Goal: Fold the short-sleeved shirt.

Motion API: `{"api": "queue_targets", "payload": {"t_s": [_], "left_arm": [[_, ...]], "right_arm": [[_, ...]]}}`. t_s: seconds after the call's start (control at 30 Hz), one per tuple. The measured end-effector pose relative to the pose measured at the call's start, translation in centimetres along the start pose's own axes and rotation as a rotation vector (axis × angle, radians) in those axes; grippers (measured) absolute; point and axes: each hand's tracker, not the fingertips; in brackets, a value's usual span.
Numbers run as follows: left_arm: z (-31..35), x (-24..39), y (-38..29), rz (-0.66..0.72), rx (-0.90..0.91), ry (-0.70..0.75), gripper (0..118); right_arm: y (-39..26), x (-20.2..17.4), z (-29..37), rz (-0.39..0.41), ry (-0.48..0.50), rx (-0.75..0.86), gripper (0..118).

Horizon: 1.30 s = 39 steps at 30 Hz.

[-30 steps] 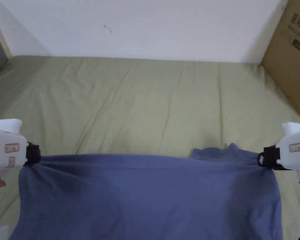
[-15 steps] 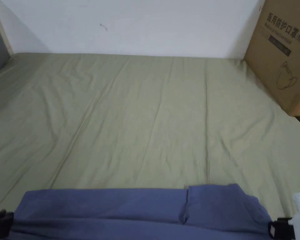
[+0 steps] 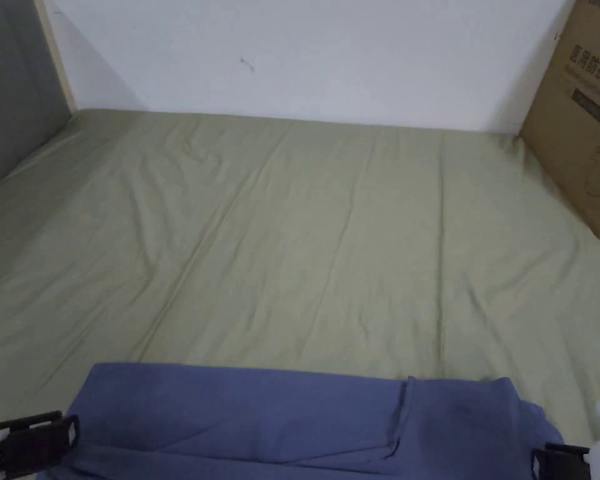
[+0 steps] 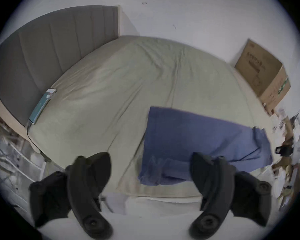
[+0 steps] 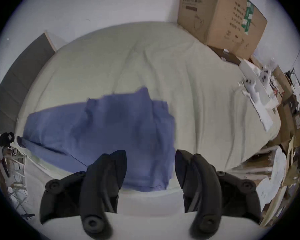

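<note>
The shirt is laid folded on the bed, between the two claws. The left claw is held apart, empty, just left of it. The right claw is likewise spread, empty, above its right end.

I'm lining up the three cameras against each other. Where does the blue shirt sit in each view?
Head view: blue shirt along the bottom edge, on the green sheet.
Left gripper view: right of centre, beyond the open fingers.
Right gripper view: lower centre, just past the open fingers.
Shared landmark: cardboard box, right.
</note>
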Motion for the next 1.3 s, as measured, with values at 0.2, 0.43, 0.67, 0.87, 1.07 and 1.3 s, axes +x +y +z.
{"api": "queue_targets", "payload": {"t_s": [0.2,0.43,0.67,0.87,1.07,1.3], "left_arm": [[0.9,-0.6,-1.1,0.128,-0.011,-0.135,0],[0.5,-4.8,-2.6,0.415,0.007,-0.187,62],[-5.8,-6.7,-3.8,0.564,-0.118,-0.333,109],[-9.4,-6.9,-4.1,0.819,-0.069,-0.474,110],[-11.7,-6.4,-4.5,0.828,-0.165,-0.338,7],[-9.6,-8.2,-2.6,0.672,-0.145,-0.393,7]], "right_arm": [[1.8,-5.3,-1.6,-0.038,0.101,0.067,2],[1.8,-13.0,-5.3,0.041,0.302,-0.031,2],[1.1,-16.7,-6.4,0.125,0.335,-0.081,2],[0.6,-16.8,-7.2,0.129,0.348,-0.14,2],[0.2,-16.5,-7.6,0.139,0.313,-0.166,2],[0.4,-15.3,-8.0,0.098,0.312,-0.183,2]]}}
